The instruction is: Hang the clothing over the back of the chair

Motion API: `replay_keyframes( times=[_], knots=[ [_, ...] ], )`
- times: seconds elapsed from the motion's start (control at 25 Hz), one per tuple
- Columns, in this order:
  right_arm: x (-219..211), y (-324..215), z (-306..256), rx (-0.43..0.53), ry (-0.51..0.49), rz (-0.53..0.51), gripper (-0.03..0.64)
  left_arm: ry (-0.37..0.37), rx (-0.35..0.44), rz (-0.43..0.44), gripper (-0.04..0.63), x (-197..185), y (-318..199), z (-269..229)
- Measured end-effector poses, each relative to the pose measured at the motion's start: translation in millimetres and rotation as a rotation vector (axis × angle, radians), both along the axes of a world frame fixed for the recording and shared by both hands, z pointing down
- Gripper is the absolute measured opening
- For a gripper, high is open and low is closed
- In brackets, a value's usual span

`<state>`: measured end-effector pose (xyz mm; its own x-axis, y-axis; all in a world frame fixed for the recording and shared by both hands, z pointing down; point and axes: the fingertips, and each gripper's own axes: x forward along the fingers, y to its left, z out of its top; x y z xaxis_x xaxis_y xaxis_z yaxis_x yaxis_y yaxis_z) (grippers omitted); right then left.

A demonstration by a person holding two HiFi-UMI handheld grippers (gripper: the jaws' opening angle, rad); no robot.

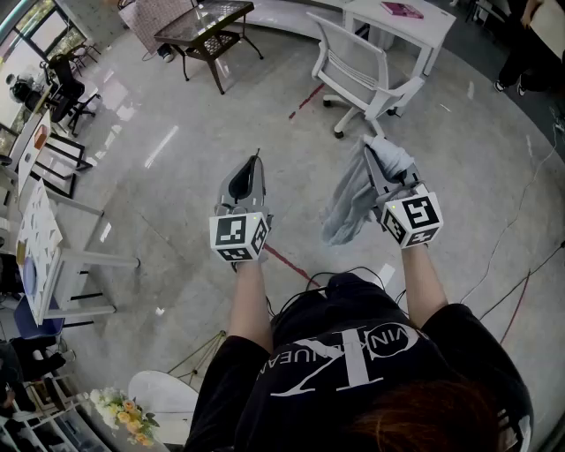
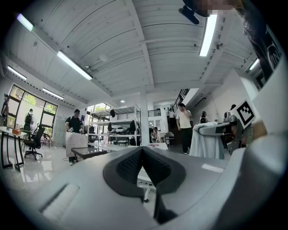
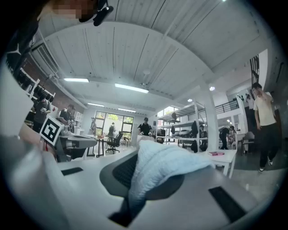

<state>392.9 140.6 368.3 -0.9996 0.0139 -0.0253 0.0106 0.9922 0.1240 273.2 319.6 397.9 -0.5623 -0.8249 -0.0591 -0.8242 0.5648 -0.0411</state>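
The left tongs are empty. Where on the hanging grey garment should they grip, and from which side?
Probably the upper edge of the garment close beside the right tongs, approached level from the left. It hangs bunched from that one pinch, so a second grip there lets both spread it for the chair back. The left tongs, now shut, must open first.

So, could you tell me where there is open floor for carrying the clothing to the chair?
The widest bare stretch is the grey floor between the dark table, the white chair and the left gripper. The left edge is crowded with white tables, and cables cross the floor at right. The clothing hangs from the right gripper.
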Motion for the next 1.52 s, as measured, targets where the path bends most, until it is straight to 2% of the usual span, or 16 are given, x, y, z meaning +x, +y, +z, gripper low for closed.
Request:
replay_keyframes(
  times=[0.36, 0.6, 0.92, 1.32, 1.52],
  knots=[
    [-15.4, -8.8, 2.7, -0.013, 0.016, 0.013, 0.029, 0.027, 0.008, -0.019, 0.011, -23.7, 8.0, 3.8],
    [-31.1, -27.9, 8.2, -0.071, 0.024, 0.035, 0.030, 0.045, 0.019, -0.020, 0.011, -46.2, 8.4, 9.2],
    [-96.1, -35.8, 29.3, -0.021, 0.067, 0.020, 0.031, 0.058, 0.024, -0.021, 0.010, -123.5, -7.5, 21.5],
    [-194.5, -60.6, 45.5, 0.018, 0.119, 0.028, 0.031, 0.071, -0.007, 0.044, 0.011, -228.8, -58.4, 23.0],
    [-232.1, -73.4, 42.6, 0.010, 0.117, 0.043, 0.031, 0.076, -0.007, 0.079, 0.011, -269.7, -80.6, 24.2]
  ],
)
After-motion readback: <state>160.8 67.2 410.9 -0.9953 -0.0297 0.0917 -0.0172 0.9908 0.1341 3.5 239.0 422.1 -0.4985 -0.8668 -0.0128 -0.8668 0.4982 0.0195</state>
